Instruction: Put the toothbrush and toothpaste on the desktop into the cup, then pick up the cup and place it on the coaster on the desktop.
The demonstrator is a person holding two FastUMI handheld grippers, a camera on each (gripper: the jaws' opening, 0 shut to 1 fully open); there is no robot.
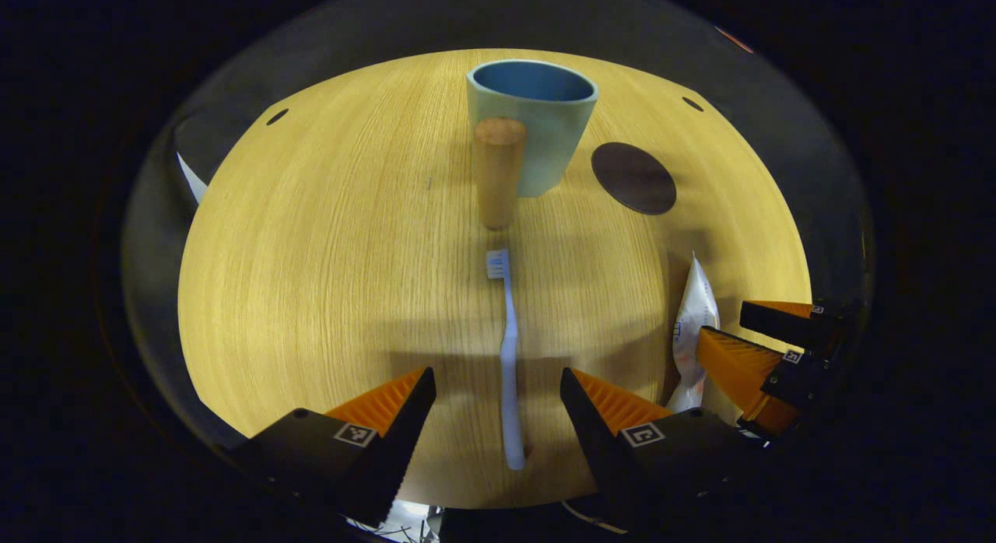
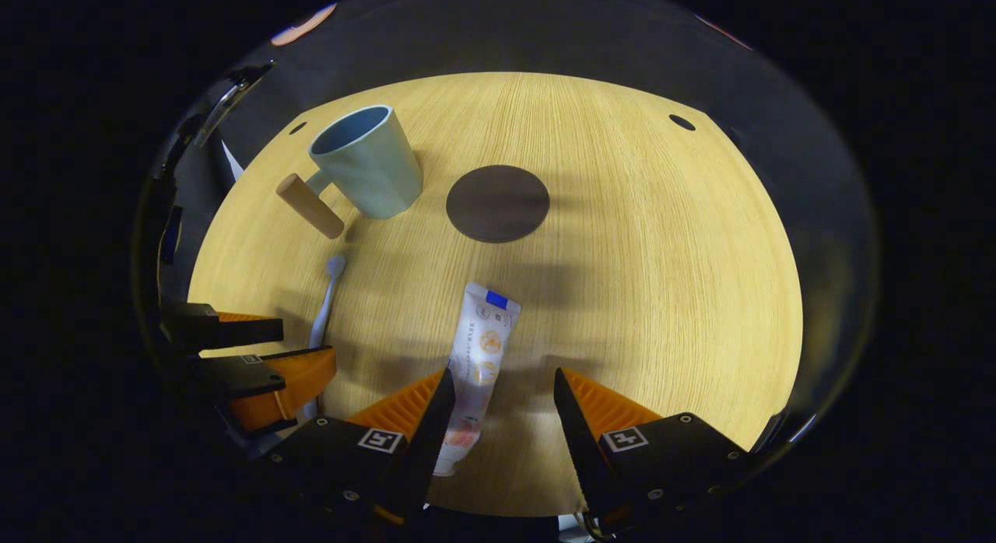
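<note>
Left gripper view, left to right: round wooden tabletop (image 1: 311, 278); left gripper (image 1: 498, 387) at the bottom, jaws spread wide, straddling the handle end of a pale blue toothbrush (image 1: 507, 356) without touching it. Toothbrush flat on the tabletop, bristle head pointing toward the cup (image 1: 545, 131). Cup upright, pale blue, with a wooden handle (image 1: 498, 173) facing the camera. Dark round coaster (image 1: 633, 177) just beside the cup, bare. White toothpaste tube (image 1: 692, 333) lying flat farther right, with the right gripper (image 1: 766, 337) over its near end, jaws apart.

Right gripper view, left to right: left gripper (image 2: 257, 345) at the left edge, jaws apart, with the toothbrush (image 2: 325, 302) beside it; cup (image 2: 366, 166) upright with the handle (image 2: 310, 206) slanting toward the toothbrush; coaster (image 2: 498, 203) near the cup; toothpaste tube (image 2: 478, 356) flat on the tabletop (image 2: 661, 278), its lower end between the spread jaws of the right gripper (image 2: 498, 395), close against the left jaw; firm contact cannot be told.
</note>
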